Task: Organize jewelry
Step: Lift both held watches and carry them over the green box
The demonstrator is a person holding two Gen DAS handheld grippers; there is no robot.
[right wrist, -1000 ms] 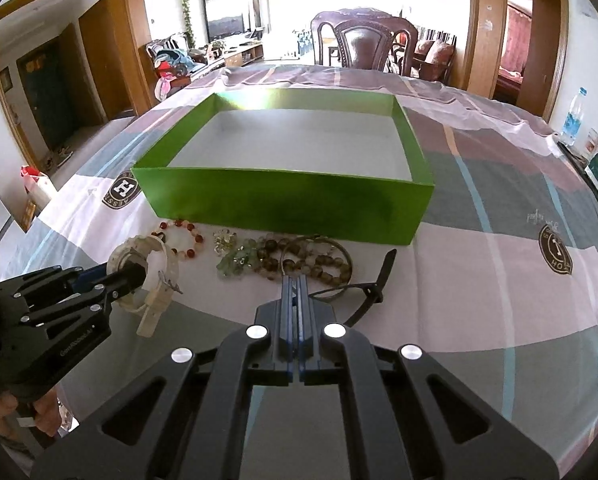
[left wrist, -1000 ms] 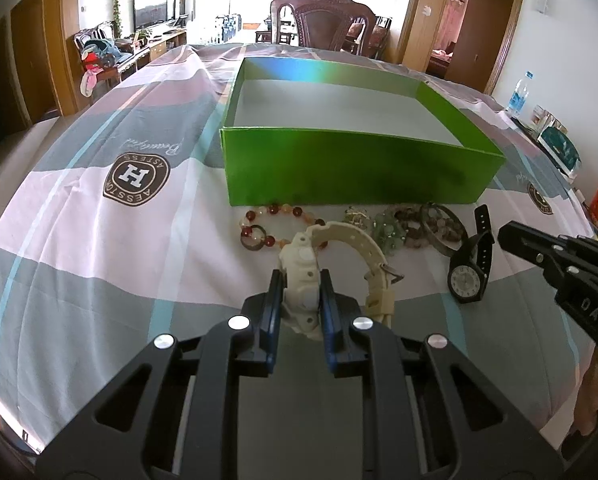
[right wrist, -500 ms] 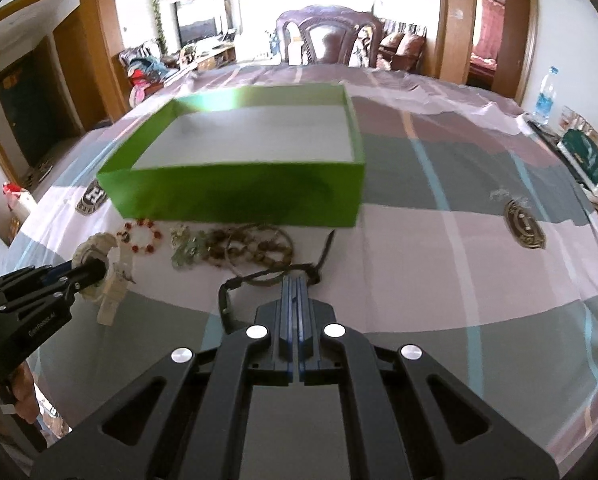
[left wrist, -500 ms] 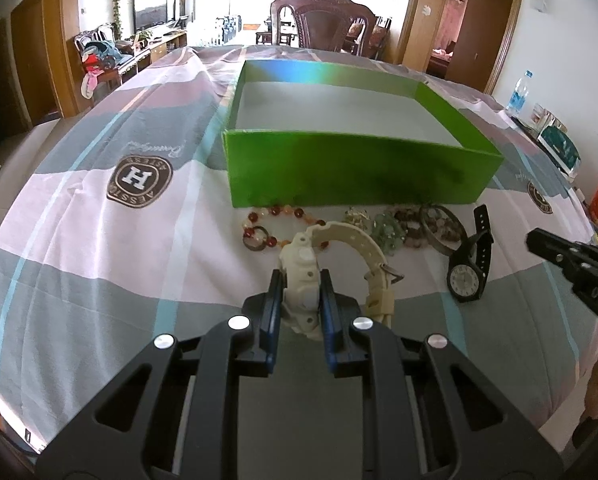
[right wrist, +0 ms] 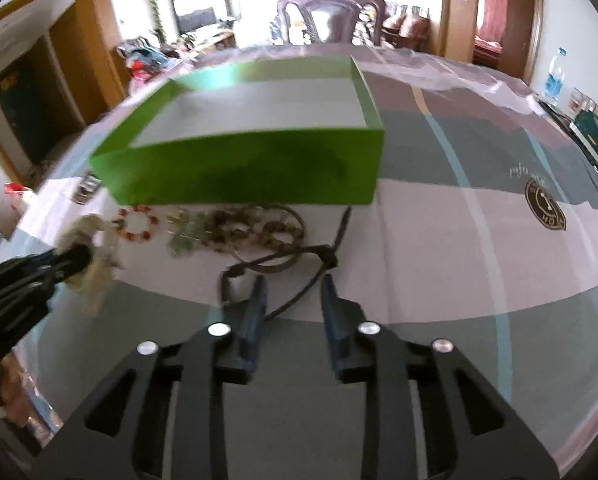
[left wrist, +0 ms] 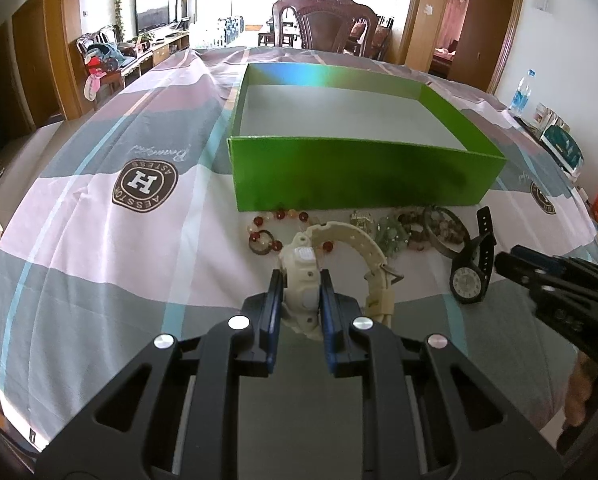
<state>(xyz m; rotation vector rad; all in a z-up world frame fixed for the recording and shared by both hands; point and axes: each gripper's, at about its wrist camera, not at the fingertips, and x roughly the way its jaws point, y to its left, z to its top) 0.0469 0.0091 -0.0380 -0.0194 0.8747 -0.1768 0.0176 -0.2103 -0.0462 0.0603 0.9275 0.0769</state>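
My left gripper (left wrist: 299,280) is shut on the cream watch (left wrist: 305,276) just in front of the open green box (left wrist: 359,176). A red bead bracelet (left wrist: 275,228), green and brown bead bracelets (left wrist: 403,230) and a black watch (left wrist: 469,276) lie in a row along the box front. My right gripper (right wrist: 293,284) is open, low over the table, with the black watch's strap (right wrist: 291,260) just ahead of its fingertips. The green box (right wrist: 239,176) is empty in both views. The right wrist view is blurred.
A checked tablecloth (left wrist: 99,200) covers the table. A dark wooden chair (left wrist: 325,20) stands behind the far end. A water bottle (left wrist: 523,92) and small boxes (left wrist: 559,144) sit at the right edge.
My right gripper has opened and shifted right, then back toward the black watch. My left gripper has kept its hold on the cream watch and barely moved.
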